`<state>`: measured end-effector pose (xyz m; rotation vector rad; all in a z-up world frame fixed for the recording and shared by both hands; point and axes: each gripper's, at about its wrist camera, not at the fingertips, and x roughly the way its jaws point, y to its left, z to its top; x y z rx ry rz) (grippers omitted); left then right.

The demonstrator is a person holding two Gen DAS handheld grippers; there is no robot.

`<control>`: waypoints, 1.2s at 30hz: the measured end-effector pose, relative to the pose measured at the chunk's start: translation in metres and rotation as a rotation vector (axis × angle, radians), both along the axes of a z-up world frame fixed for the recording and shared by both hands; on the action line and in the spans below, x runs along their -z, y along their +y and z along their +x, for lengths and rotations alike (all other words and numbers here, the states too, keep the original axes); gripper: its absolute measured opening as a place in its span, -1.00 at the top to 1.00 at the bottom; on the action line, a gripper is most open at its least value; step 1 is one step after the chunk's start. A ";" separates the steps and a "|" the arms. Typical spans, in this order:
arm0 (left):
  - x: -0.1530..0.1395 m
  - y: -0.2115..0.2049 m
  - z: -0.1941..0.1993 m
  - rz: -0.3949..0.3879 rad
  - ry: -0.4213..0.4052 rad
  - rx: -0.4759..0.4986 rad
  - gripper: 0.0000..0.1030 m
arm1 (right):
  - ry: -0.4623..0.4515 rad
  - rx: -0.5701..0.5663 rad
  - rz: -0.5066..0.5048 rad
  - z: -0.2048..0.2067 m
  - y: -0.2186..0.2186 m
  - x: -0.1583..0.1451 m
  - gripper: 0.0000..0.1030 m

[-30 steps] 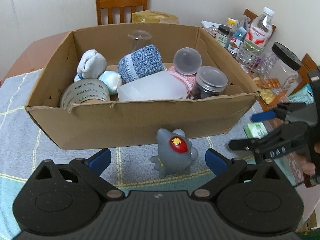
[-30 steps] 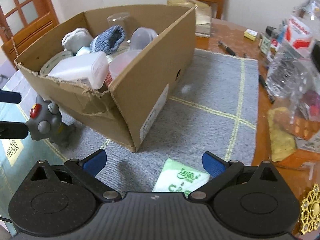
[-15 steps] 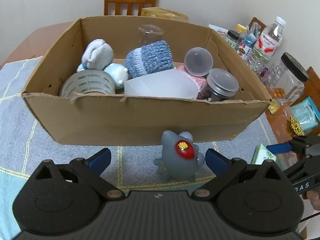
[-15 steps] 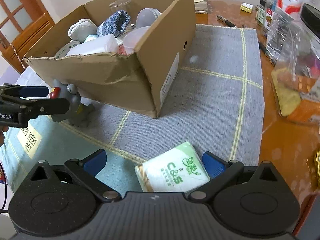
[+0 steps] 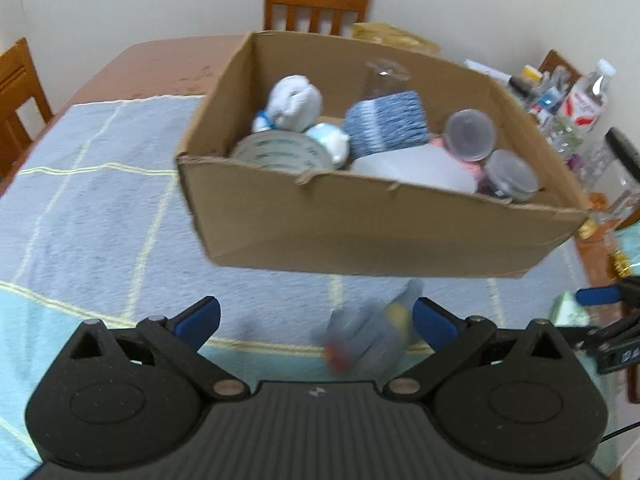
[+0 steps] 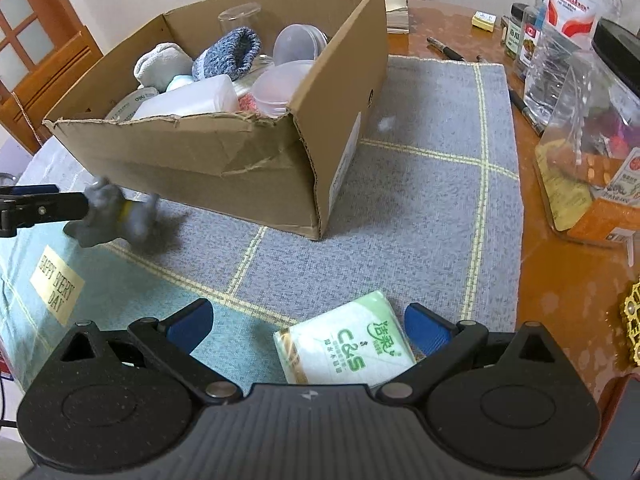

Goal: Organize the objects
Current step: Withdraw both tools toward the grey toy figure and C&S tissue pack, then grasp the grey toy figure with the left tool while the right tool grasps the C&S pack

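Observation:
A grey shark toy (image 5: 370, 334) lies tipped over and blurred on the blue mat, between the wide-open fingers of my left gripper (image 5: 316, 320), close to the right finger. In the right wrist view the toy (image 6: 116, 216) lies just in front of the cardboard box (image 6: 224, 160), touching the left gripper's finger (image 6: 44, 208). My right gripper (image 6: 308, 326) is open, with a green tissue pack (image 6: 348, 346) between its fingers on the mat. The box (image 5: 360, 232) holds a tape roll, socks, lidded jars and a white container.
Bottles and jars (image 6: 560, 40) crowd the wooden table at the right, with a clear bag (image 6: 592, 128) and pens (image 6: 444, 50). Wooden chairs (image 5: 318, 0) stand behind the table. A gold trinket (image 6: 632, 328) lies near the right edge.
The shark toy has tipped over from upright and is blurred in motion. My left gripper has swung left, so the box sits more to the right. My right gripper has closed in on the tissue pack.

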<state>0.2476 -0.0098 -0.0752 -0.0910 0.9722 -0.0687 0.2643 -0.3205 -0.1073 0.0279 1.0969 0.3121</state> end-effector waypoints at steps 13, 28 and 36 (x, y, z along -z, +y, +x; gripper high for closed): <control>0.018 -0.030 0.009 -0.077 0.034 0.044 -0.98 | -0.008 0.028 0.009 0.009 -0.002 0.004 -1.00; 0.032 -0.023 0.005 -0.038 0.070 0.016 -0.98 | 0.014 -0.004 -0.041 -0.008 0.014 0.008 -1.00; 0.022 -0.009 -0.023 -0.037 0.069 0.071 -0.99 | 0.030 -0.017 -0.050 -0.018 0.022 0.007 -1.00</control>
